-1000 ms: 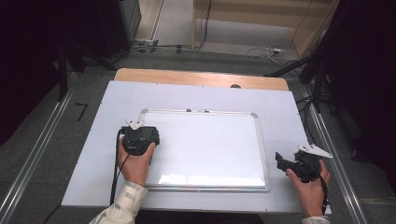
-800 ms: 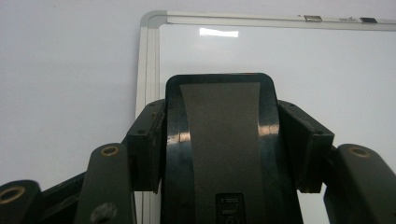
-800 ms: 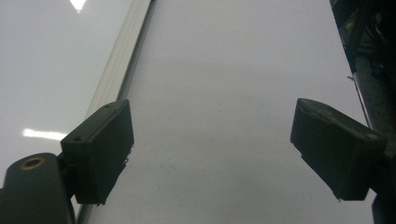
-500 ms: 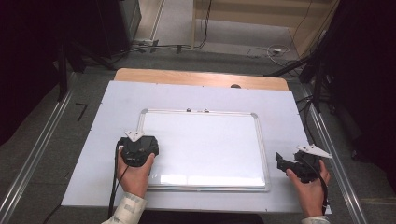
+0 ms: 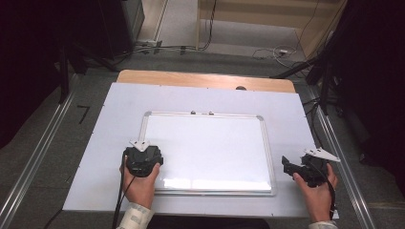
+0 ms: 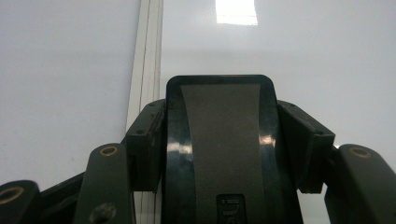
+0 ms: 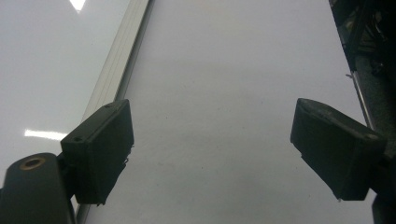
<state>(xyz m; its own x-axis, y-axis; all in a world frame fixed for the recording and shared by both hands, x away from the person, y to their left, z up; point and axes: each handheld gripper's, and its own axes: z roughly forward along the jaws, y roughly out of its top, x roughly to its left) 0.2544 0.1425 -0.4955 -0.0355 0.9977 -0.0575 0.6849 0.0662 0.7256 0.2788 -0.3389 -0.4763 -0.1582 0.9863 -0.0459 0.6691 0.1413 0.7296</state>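
- The left gripper [image 5: 142, 160] clamps a black whiteboard eraser [image 6: 219, 140] between its jaws, felt side facing down toward the whiteboard [image 5: 210, 143], likely so it can wipe
- It sits at the board's left frame edge (near the bottom corner)
- The right gripper [image 5: 297, 168] rests with jaws spread wide and empty, just beside the board's right frame, seemingly waiting out of the way
- The board looks clean and lies on a white table sheet [image 5: 95, 157]; grey floor, cables and dark stands surround it
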